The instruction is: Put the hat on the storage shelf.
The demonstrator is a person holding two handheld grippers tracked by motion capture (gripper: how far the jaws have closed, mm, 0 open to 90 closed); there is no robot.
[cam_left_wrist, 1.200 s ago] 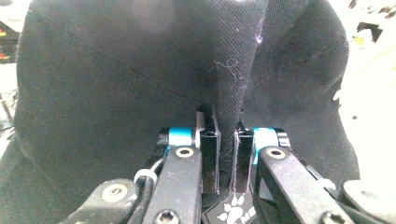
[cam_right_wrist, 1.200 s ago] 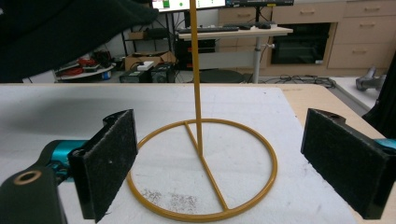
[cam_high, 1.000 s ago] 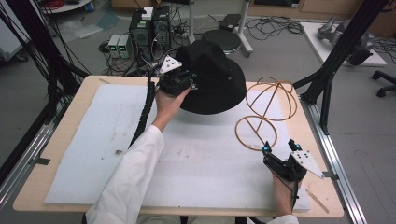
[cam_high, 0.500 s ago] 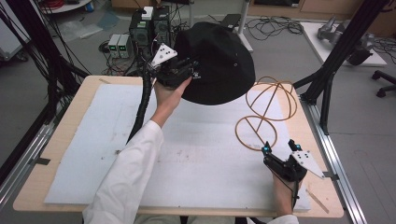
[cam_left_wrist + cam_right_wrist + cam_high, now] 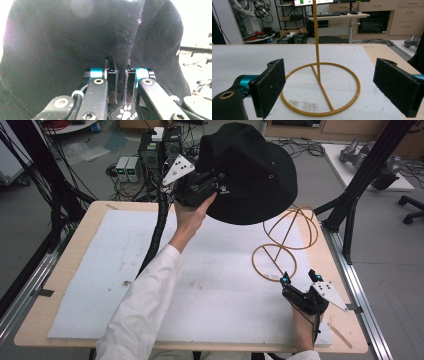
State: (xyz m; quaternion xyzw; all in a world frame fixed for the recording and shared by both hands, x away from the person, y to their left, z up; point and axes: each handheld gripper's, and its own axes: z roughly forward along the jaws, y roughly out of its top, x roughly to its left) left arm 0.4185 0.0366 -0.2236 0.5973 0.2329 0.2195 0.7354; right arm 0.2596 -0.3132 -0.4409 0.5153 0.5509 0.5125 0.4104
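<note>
A black brimmed hat (image 5: 250, 172) hangs in the air above the table's far edge, left of and higher than the golden wire hat stand (image 5: 286, 242). My left gripper (image 5: 216, 184) is shut on the hat's brim; in the left gripper view the black fabric (image 5: 75, 47) is pinched between the two pads (image 5: 112, 82). The stand's round base ring (image 5: 320, 88) lies on the white mat with its upright rod (image 5: 316, 37) rising from the middle. My right gripper (image 5: 299, 276) rests near the table's front right, open, with the ring just beyond its pads (image 5: 270, 86).
A white mat (image 5: 100, 270) covers most of the wooden table (image 5: 40, 320). Black frame posts (image 5: 360, 175) stand at the table's right, cables (image 5: 55, 185) and electronics boxes (image 5: 150, 150) behind it. A corrugated cable (image 5: 157, 227) trails from the left gripper along the forearm.
My left gripper has lifted the hat up and away from the table, toward the far edge. The right gripper has stayed where it was, open.
</note>
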